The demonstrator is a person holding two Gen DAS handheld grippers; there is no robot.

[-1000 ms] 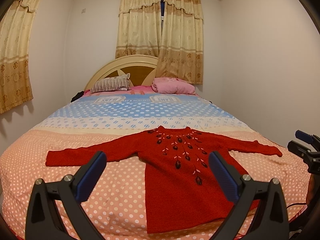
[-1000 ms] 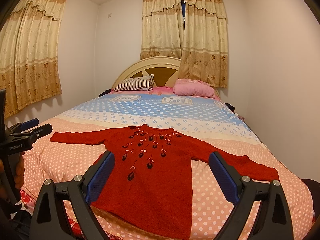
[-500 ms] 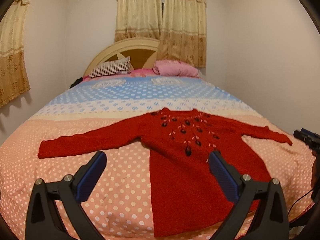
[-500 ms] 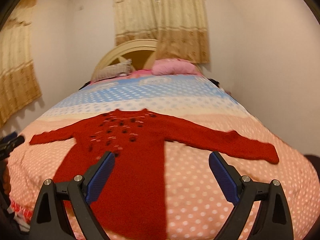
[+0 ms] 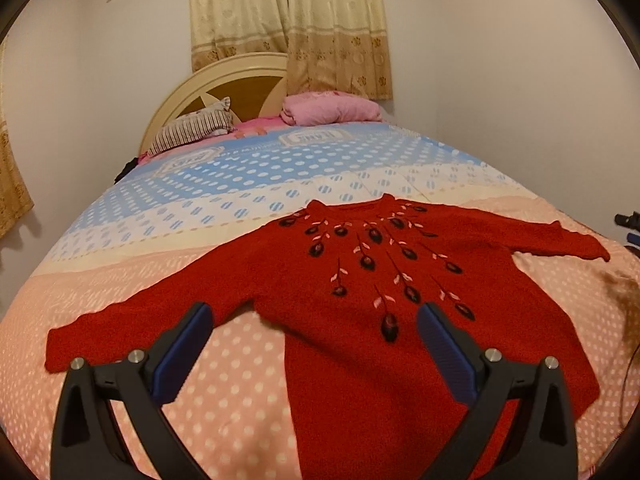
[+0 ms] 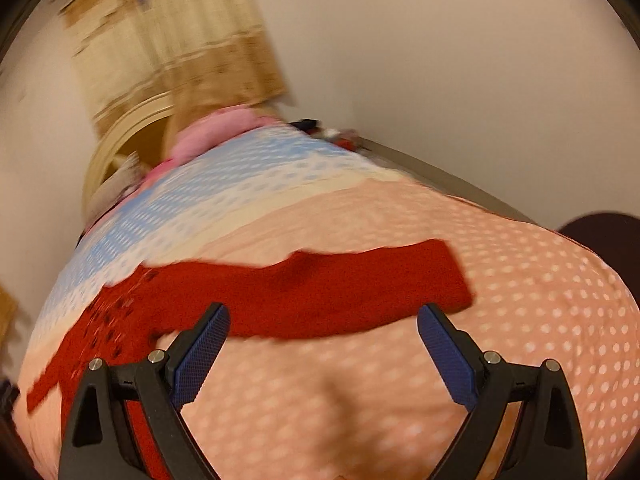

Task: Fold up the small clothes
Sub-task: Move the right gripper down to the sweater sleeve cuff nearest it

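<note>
A small red sweater [image 5: 360, 308] with dark embroidered flowers lies flat on the bed, sleeves spread out to both sides. My left gripper [image 5: 314, 330] is open and empty, hovering just above the sweater's left side near the left sleeve [image 5: 132, 320]. In the blurred right wrist view, the sweater's right sleeve [image 6: 360, 296] lies across the pink dotted bedspread [image 6: 520, 320]. My right gripper [image 6: 322, 334] is open and empty, just in front of that sleeve.
The bed [image 5: 120, 380] has a pink and blue dotted cover. A striped pillow [image 5: 192, 128] and a pink bundle [image 5: 332, 108] lie by the headboard [image 5: 224, 88]. White walls stand close at the right. Curtains [image 5: 288, 20] hang behind.
Both grippers have moved lower and closer to the bed. The right gripper has swung right toward the right sleeve. Both stay open.
</note>
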